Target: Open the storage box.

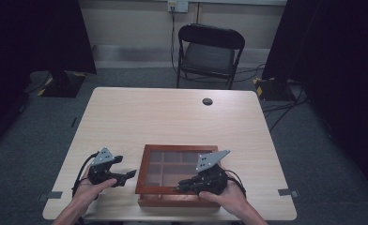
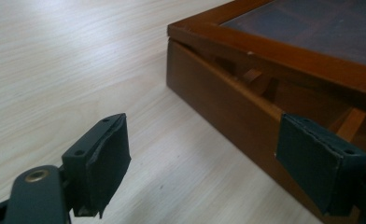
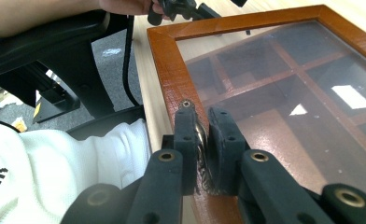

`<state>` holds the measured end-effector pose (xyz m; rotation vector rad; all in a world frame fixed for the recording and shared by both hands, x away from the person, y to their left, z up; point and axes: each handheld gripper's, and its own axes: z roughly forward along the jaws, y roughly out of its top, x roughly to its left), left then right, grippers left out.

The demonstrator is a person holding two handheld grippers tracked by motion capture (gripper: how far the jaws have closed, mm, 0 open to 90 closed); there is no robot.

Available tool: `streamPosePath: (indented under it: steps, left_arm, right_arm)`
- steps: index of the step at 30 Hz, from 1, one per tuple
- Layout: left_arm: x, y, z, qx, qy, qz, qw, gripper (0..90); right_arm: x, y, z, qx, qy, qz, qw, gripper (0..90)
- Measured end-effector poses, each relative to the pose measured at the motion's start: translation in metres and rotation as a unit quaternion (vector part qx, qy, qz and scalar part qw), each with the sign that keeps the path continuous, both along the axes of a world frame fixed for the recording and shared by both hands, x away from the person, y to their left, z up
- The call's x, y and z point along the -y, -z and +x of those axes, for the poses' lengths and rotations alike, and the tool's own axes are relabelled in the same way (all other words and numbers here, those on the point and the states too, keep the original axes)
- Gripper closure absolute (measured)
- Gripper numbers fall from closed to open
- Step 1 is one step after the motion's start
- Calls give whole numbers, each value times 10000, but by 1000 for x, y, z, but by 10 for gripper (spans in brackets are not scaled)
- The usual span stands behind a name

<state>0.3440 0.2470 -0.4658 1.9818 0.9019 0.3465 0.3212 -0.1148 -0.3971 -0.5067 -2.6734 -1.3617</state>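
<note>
Beside the box, left tongs wide; right tongs gripping its lid latch.

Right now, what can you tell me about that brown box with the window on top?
The wooden box is flat, reddish-brown and sits at the table's near edge. Its hinged lid has a glass pane, showing wooden dividers inside. The lid is raised slightly. The right gripper pinches a small metal ring on the lid's front frame; the left gripper waits open beside it.

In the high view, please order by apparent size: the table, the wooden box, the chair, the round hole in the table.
1. table
2. box and chair: they look alike, and the chair is farther away, so unranked
3. hole
</note>
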Motion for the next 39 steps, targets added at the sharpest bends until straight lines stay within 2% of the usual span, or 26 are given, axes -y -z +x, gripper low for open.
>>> streamPosePath:
  steps: [9,10,11,15,19,25,29,31,33,35,39]
  left_arm:
    - [9,-6,-6,172,316,-69,9993,169]
    - [11,-6,-7,161,330,-157,9992,169]
    - [12,-7,-8,231,410,-161,9988,169]
    - [18,-9,-10,304,572,-190,9977,164]
    - [26,-12,-14,412,817,-197,9956,161]
    - [31,-15,-18,633,848,-270,9940,170]
    - [31,-15,-18,661,852,-255,9938,174]
    - [31,-15,-19,647,864,-257,9938,175]
    - [31,-16,-19,664,875,-293,9935,186]
    - [32,-17,-20,679,873,-340,9933,190]
    - [31,-18,-19,683,869,-362,9932,197]
  right_arm:
    - [-2,-14,6,119,46,3,9999,826]
    - [-2,-15,7,119,45,1,9999,826]
    - [-2,-16,7,116,42,-3,9999,826]
    - [-2,-19,9,74,46,-5,10000,826]
    - [-3,-20,10,73,57,8,10000,826]
    - [-2,-22,10,91,107,20,9999,825]
    - [1,-20,10,52,114,119,9999,821]
    - [3,-20,10,18,186,238,9995,775]
    - [11,-22,9,90,311,398,9987,715]
    - [14,-23,8,93,341,432,9984,698]
    - [31,-24,5,159,591,557,9966,597]
